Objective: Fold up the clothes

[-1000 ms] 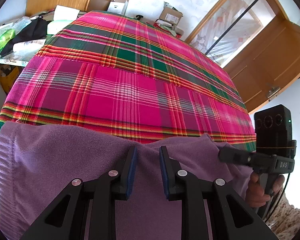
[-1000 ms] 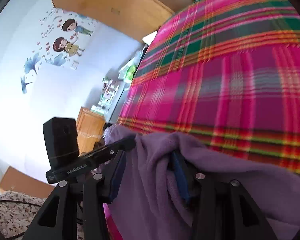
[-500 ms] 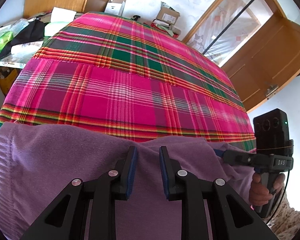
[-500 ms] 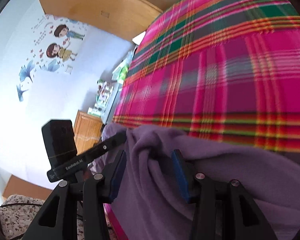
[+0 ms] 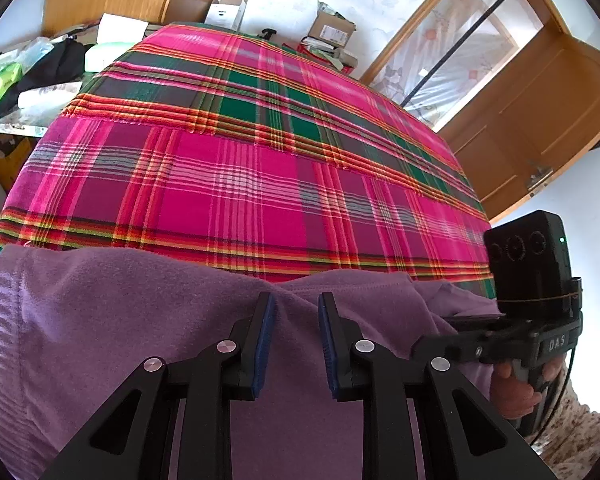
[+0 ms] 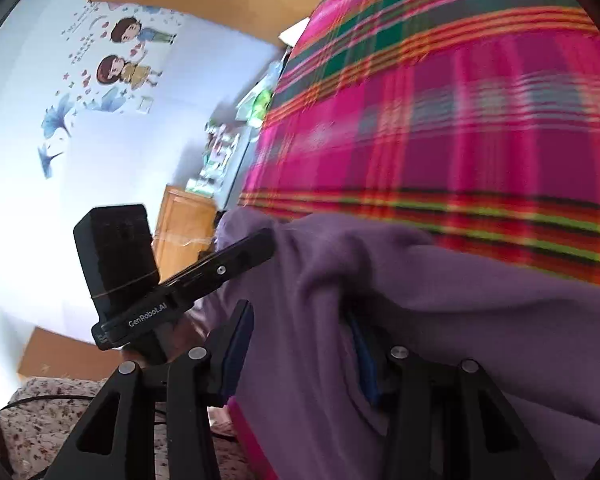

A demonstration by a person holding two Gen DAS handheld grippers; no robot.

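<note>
A plain purple fleece garment (image 5: pixel 140 320) lies on a pink, green and orange plaid bedspread (image 5: pixel 240 168).

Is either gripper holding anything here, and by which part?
Both grippers, left gripper and right gripper, have purple fleece garment bunched between their fingers, near its far edge; a firm pinch cannot be told.

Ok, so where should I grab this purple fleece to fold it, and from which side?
Probably at the far edge of the purple fleece, where it humps into a raised ridge off the plaid bedspread. Come from the near side, angled down, one finger on each side of the ridge, as the left claw sits now. Elsewhere the cloth lies flat, with little to pinch.
</note>
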